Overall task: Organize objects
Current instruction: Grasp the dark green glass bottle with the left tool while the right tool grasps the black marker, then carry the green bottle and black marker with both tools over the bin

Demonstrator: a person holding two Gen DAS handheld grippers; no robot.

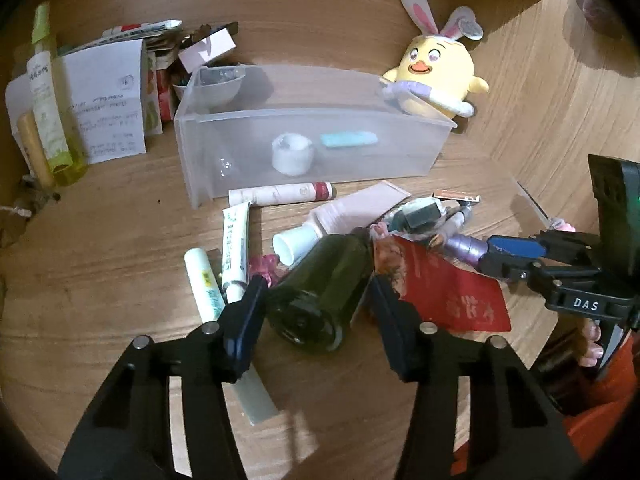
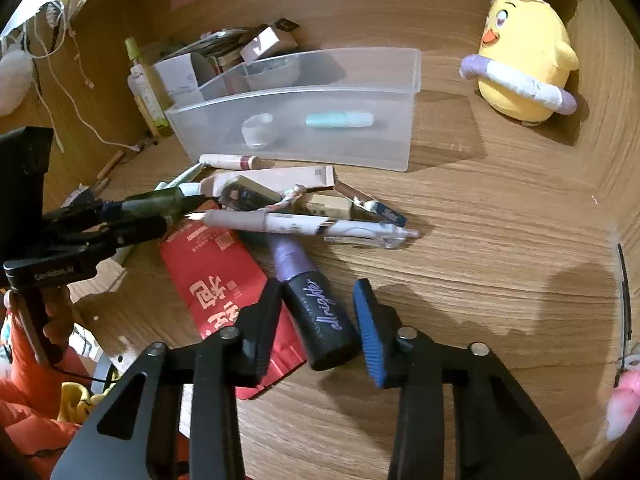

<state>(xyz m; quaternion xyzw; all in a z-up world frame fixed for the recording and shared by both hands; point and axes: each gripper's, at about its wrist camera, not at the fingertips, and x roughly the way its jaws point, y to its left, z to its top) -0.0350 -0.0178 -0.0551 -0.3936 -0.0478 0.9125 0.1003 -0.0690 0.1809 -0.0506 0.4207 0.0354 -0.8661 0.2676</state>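
A clear plastic bin point(image 1: 248, 156) point(image 2: 352, 152) lies on the wooden table with a white jar point(image 1: 292, 153) and a teal tube point(image 1: 348, 139) inside. In front of it is a pile of cosmetics. My left gripper point(image 1: 316, 300) is open, its fingers on either side of a dark green bottle point(image 1: 320, 284) lying on the table. My right gripper point(image 2: 320, 316) is open, its fingers on either side of a purple-and-black spray bottle point(image 2: 316, 304). A red packet point(image 2: 216, 276) lies under that bottle.
A yellow plush chick point(image 1: 436, 76) point(image 2: 524, 60) sits right of the bin. Bottles and paper boxes point(image 1: 104, 96) stand at the left. Tubes point(image 1: 236, 240), a pen point(image 2: 312, 226) and small boxes lie in the pile. Wooden walls rise behind and at the right.
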